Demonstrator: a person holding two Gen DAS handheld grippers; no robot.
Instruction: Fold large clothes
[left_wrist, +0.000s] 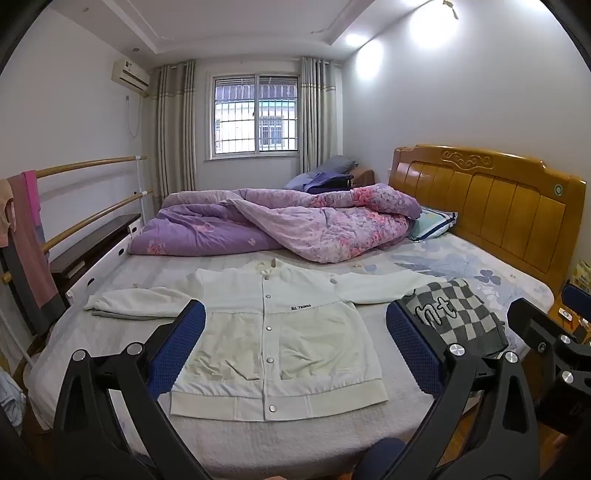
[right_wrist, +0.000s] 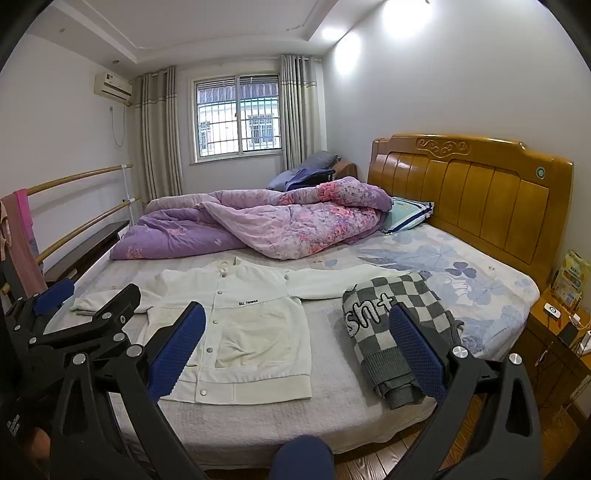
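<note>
A white snap-button jacket (left_wrist: 273, 332) lies spread flat, front up, sleeves out to both sides, on the near part of the bed (left_wrist: 332, 435). It also shows in the right wrist view (right_wrist: 240, 325). A folded grey-and-white checkered sweater (left_wrist: 454, 314) lies to its right, over the right sleeve's end; it also shows in the right wrist view (right_wrist: 395, 332). My left gripper (left_wrist: 295, 339) is open and empty, held above the bed's near edge in front of the jacket. My right gripper (right_wrist: 297, 343) is open and empty, between jacket and sweater.
A crumpled purple floral quilt (left_wrist: 273, 225) and a pillow (left_wrist: 432, 221) fill the far half of the bed. A wooden headboard (left_wrist: 491, 214) stands at the right, with a nightstand (right_wrist: 554, 339) holding small items. A rail with hanging cloths (left_wrist: 26, 229) stands at the left.
</note>
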